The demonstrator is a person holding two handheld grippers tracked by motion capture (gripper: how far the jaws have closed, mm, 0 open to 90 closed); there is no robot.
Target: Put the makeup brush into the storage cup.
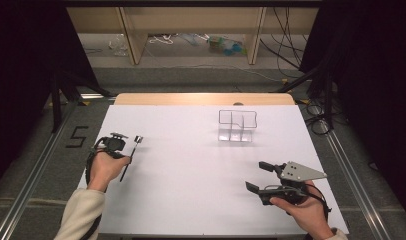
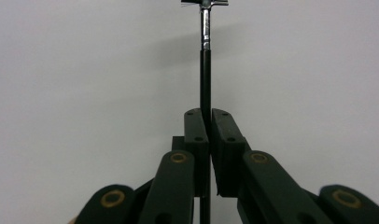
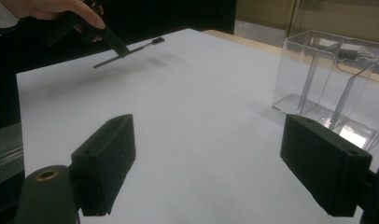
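Razor (image 1: 131, 153): a slim black-handled one with a metal neck and head, clamped by its handle in the left tool (image 2: 205, 122), jaws closed tight on it, held over the left part of the desk (image 1: 191, 200). Pick-up looks done; placing is left, probably into the clear divided organizer (image 1: 237, 125) standing toward the far right. Right tool (image 3: 225, 172): jaws wide apart, holding nothing, low over the near right of the desk. White surface between razor and organizer is bare, so the path across is open. Left tool sits near the desk's left edge; organizer stands well inside the far edge.
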